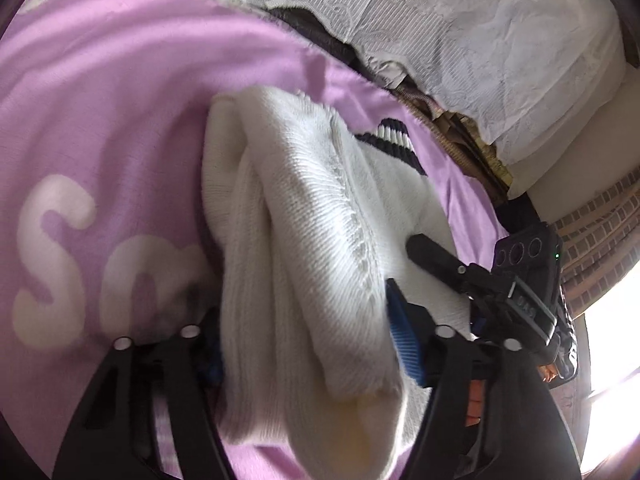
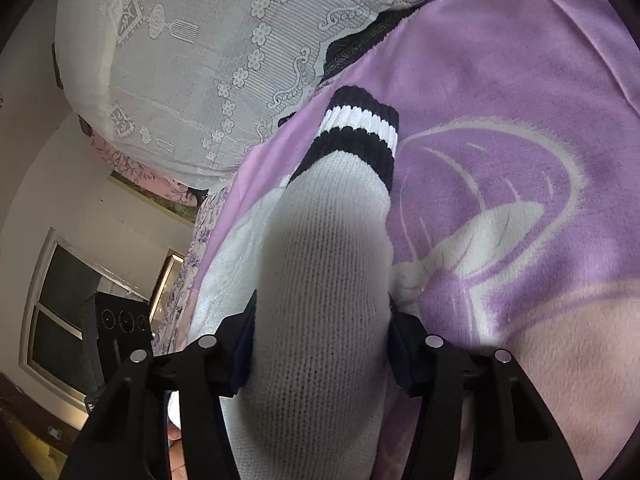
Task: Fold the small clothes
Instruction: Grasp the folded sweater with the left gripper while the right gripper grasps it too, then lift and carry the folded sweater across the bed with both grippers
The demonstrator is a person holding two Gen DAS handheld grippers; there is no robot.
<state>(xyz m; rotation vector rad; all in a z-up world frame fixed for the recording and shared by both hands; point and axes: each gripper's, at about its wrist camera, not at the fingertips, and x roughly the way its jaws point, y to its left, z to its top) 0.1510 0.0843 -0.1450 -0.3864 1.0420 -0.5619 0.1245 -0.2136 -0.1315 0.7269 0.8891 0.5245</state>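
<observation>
left gripper (image 1: 304, 344): clamps white sock (image 1: 312, 240) | right gripper (image 2: 320, 336): grips the same sock near its black-striped cuff (image 2: 356, 132) | sock lies on purple blanket (image 1: 120, 100)

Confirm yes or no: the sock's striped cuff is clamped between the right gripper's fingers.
No. In the right wrist view the black-and-white cuff lies free on the purple blanket, while the right gripper clamps the sock's plain white part.
</observation>
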